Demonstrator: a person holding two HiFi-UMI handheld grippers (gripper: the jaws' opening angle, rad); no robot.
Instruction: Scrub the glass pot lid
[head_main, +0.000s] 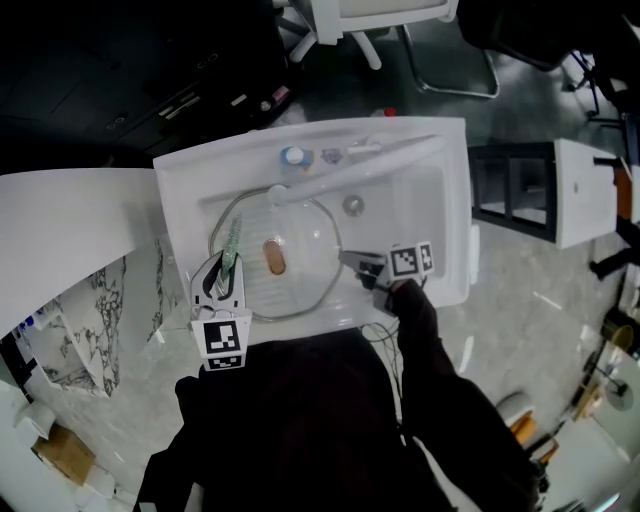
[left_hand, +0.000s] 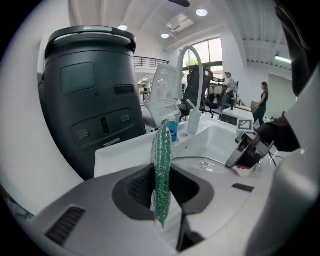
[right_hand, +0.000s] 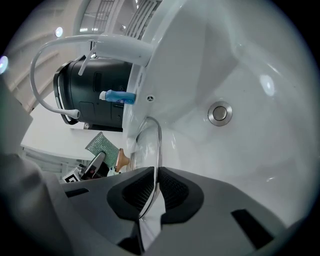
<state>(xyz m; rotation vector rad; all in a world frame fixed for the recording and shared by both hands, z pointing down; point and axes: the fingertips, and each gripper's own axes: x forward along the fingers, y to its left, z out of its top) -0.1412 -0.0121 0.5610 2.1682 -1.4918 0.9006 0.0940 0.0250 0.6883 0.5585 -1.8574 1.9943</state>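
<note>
My left hand-held gripper (left_hand: 162, 192) pinches a green scrubber (left_hand: 162, 150); my right hand-held gripper (right_hand: 154, 192) pinches the lid (right_hand: 150, 145) by its rim, in the sink (right_hand: 240, 165).

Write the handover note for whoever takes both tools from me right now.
Left tool: shut on the green scrub pad, held upright at the left side of the glass pot lid.
Right tool: shut on the lid's right rim; the lid sits in the white sink.
Done: both grips set. No suds visible, so scrubbing progress unclear.
Left: rub the pad over the glass, around the wooden knob.
</note>
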